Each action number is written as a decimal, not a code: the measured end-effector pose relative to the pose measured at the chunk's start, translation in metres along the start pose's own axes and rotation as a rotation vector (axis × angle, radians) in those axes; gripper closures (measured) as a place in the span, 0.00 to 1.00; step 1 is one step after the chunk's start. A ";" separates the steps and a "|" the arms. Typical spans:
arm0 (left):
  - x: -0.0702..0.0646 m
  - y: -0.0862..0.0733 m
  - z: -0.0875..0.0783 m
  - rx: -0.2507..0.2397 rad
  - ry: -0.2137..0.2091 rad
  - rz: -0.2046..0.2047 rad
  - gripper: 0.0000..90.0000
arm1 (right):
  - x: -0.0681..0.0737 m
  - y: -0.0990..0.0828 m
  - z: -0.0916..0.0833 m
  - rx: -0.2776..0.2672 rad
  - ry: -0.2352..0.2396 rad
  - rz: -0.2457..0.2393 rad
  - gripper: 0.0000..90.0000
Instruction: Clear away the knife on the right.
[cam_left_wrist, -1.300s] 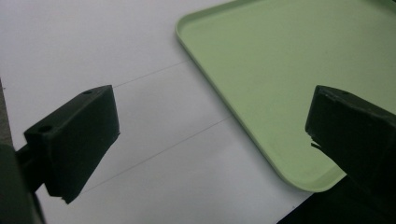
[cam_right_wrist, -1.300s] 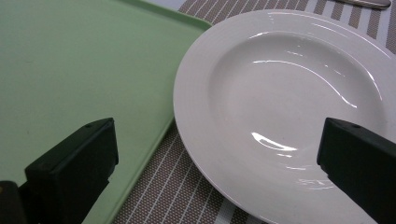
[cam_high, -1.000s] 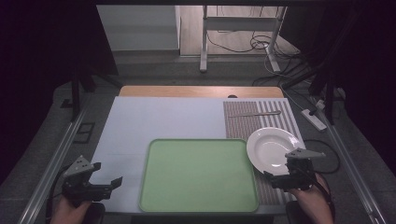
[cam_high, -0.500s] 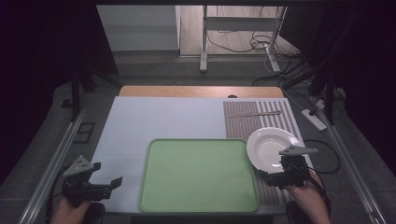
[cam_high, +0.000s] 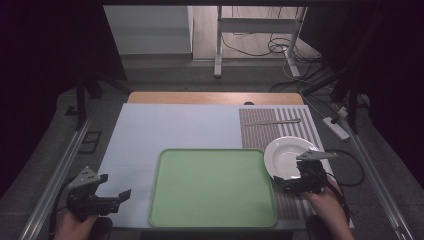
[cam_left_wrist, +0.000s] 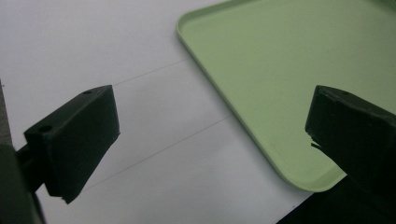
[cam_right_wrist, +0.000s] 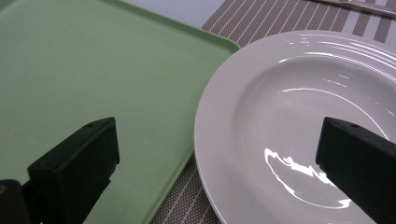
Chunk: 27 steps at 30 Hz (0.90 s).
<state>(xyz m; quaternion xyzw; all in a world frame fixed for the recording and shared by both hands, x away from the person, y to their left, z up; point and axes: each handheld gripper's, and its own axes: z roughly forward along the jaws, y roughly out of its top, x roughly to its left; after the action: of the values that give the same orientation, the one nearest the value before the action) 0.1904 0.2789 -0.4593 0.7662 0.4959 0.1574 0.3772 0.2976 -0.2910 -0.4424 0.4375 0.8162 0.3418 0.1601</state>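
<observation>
Straddling the white plate's (cam_right_wrist: 299, 126) near rim, the right gripper (cam_high: 290, 184) gapes, seemingly not touching.

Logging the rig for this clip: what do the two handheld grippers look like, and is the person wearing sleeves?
Both are black handheld units. The left gripper and the right gripper each carry a grey three-cornered plate on top. Their jaws are blocky black pads with small round holes near the top edge. A black cable trails from the right one across the table. The forearms show no sleeves.

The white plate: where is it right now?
In the high view the plate lies right of the green tray, on the striped mat, just ahead of the right gripper.
</observation>
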 end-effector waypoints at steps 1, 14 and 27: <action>0.000 0.000 0.000 0.000 0.000 0.000 0.03 | 0.000 0.001 0.001 -0.003 0.000 -0.002 0.01; 0.000 0.000 0.000 0.003 -0.001 -0.006 0.03 | -0.013 0.012 0.019 -0.001 0.018 0.016 0.01; 0.001 0.000 0.000 0.003 -0.001 -0.010 0.03 | -0.022 0.027 0.043 0.040 0.004 0.076 0.01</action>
<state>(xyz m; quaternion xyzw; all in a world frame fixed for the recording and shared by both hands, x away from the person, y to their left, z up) 0.1911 0.2796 -0.4595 0.7644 0.4995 0.1544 0.3773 0.3511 -0.2807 -0.4550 0.4706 0.8060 0.3322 0.1364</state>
